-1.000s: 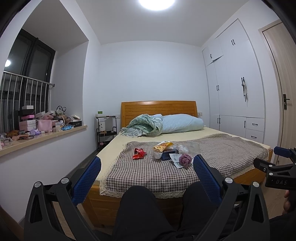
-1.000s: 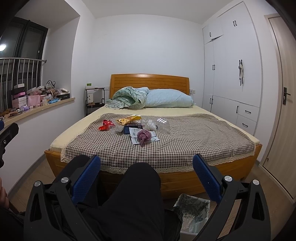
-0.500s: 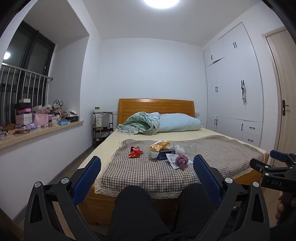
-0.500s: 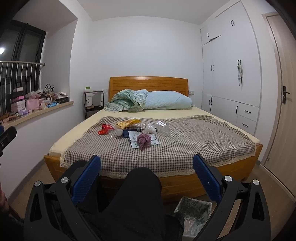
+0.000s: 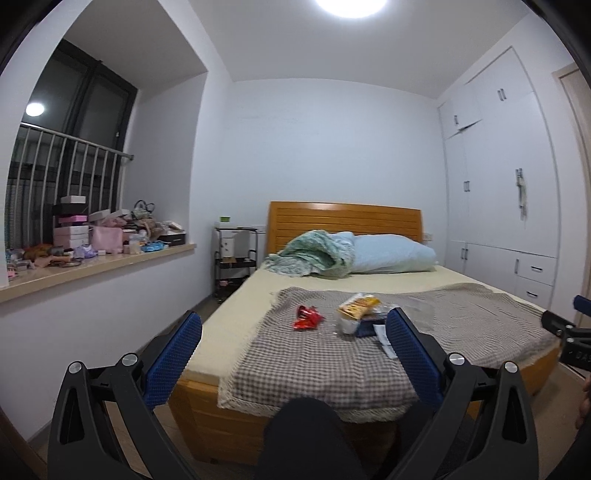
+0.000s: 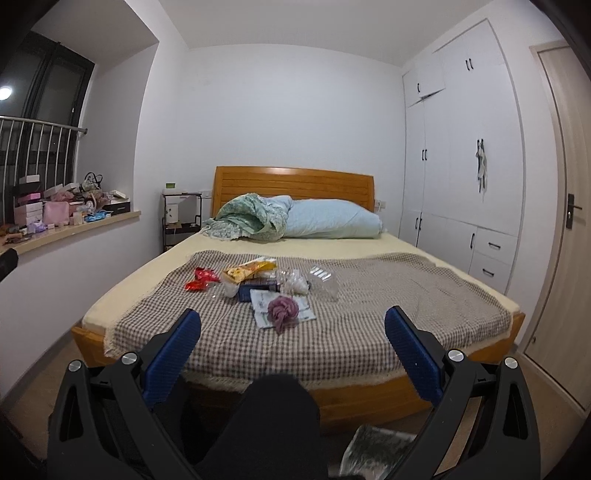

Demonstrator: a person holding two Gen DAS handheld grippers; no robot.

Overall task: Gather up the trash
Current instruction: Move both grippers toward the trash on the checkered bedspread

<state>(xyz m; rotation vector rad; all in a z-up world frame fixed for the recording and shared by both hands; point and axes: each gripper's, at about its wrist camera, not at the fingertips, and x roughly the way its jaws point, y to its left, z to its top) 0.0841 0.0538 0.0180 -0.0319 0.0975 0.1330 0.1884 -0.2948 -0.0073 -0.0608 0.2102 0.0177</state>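
Bedroom floor lies under my left gripper (image 5: 291, 354) and right gripper (image 6: 291, 354), both spread wide, holding nothing. Beyond, mid-blanket (image 6: 369, 332): purple wad (image 6: 282, 310), papers, red wrapper (image 6: 201, 278), clear plastic (image 6: 323, 282). That slippery plastic could squirt from my pads.

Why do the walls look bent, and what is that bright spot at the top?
Left wrist view: a fisheye lens bows the wardrobe and window sill, and the ceiling lamp glares white. Right wrist view: same bending at the door, dark corners, and the lamp reflected in the window.
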